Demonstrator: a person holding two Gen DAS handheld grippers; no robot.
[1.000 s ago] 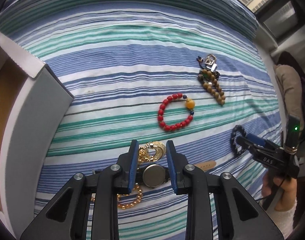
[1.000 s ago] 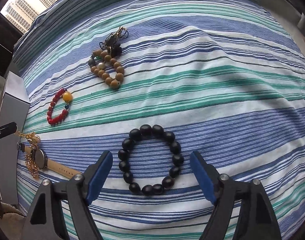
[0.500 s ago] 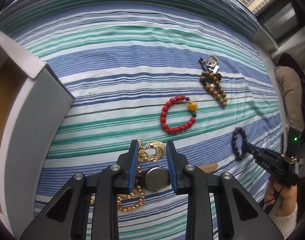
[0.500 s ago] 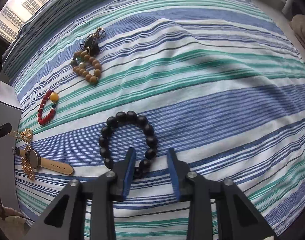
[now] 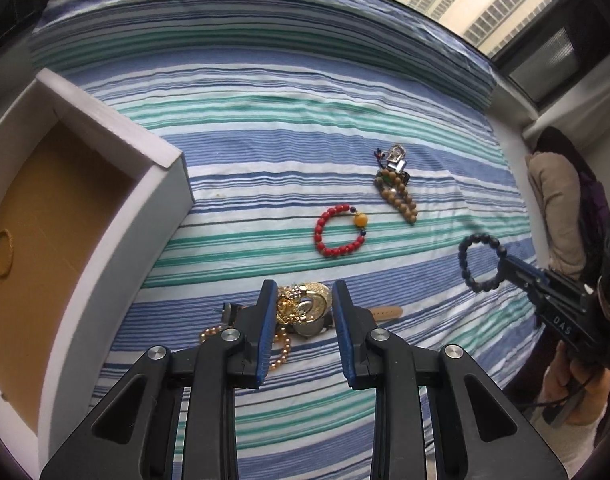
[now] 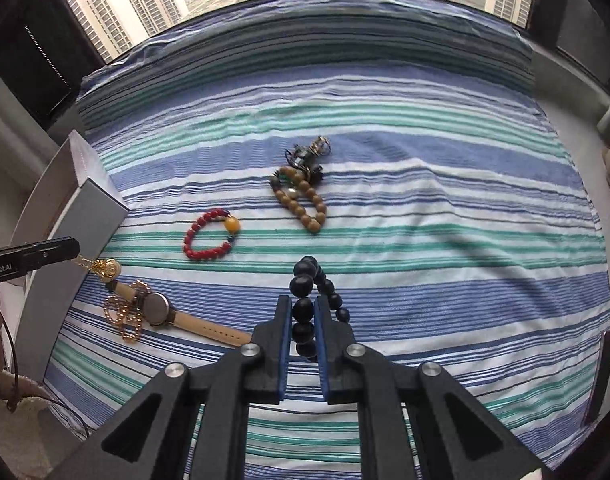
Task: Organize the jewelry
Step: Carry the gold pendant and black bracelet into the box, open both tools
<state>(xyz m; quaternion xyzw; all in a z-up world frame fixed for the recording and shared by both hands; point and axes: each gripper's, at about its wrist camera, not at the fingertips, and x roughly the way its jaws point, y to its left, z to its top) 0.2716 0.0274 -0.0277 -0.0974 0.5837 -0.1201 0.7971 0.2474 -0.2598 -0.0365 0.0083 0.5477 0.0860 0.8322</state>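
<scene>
The pendant (image 5: 303, 306) sits between the left jaws, atop the watch (image 5: 311, 324); the box (image 5: 105, 240) lies left of them, 2 bracelets ahead. Between the right jaws hangs the beaded bracelet (image 6: 305, 312)

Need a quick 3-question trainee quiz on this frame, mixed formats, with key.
1. True or false: the right gripper is shut on the black bead bracelet.
2. Which piece lies on the bedspread nearest the white box? A) red bead bracelet B) watch C) brown bead strand
3. Fill in: the left gripper holds a gold ____.

Key: 1 true; 2 B; 3 pendant.
</scene>
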